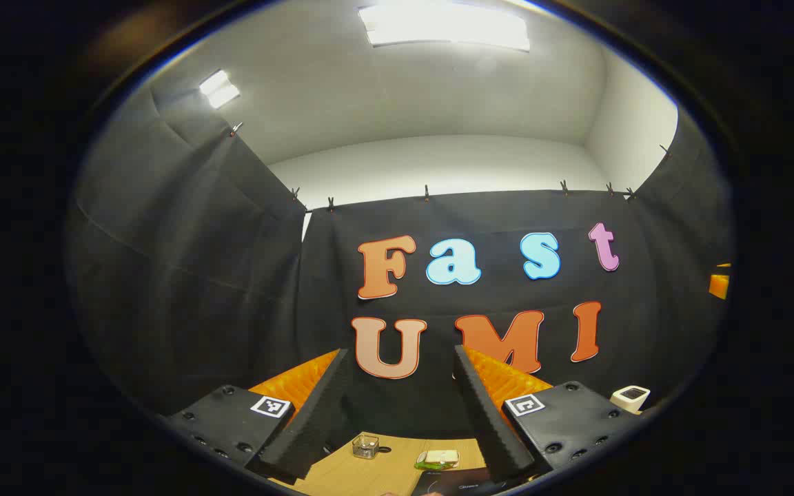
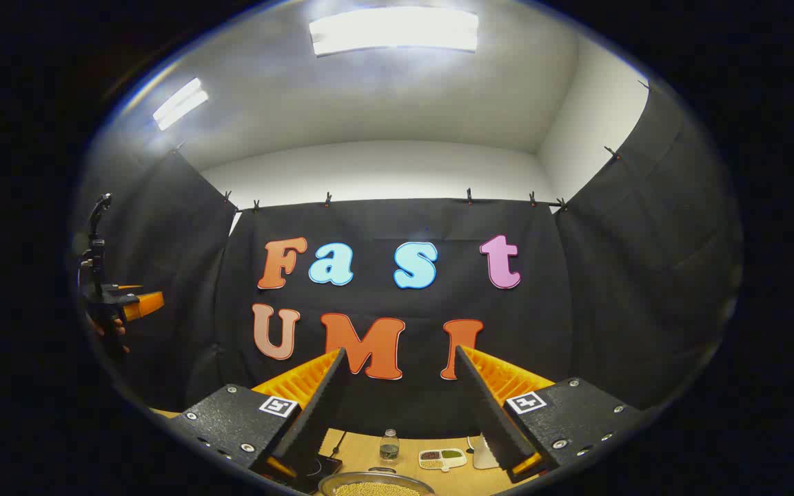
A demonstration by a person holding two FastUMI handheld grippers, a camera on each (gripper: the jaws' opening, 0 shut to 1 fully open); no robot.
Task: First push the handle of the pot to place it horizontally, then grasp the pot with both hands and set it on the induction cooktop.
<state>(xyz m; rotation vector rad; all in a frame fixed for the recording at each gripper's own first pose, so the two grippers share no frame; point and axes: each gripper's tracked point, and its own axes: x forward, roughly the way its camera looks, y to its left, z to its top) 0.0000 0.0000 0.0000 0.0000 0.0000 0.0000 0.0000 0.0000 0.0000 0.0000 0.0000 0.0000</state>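
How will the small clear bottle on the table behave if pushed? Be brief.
The bottle stands upright, taller than wide, so a high push would probably tip it. It looks only partly filled, so likely light. Its body seems round; it may roll once down.

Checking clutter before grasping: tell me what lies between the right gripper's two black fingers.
Right gripper view: a small clear bottle, a white divided dish of grains, and a round vessel of yellowish grains, on the wooden table.

Left tongs [image 1: 400, 413]: fingers spread wide, nothing between them, aimed level at the wall. Right tongs [image 2: 400, 413]: same, spread wide and bare. In the right gripper view, left tongs seen far left, hand [image 2: 109, 329] apparently gripping the handle; edge distortion.
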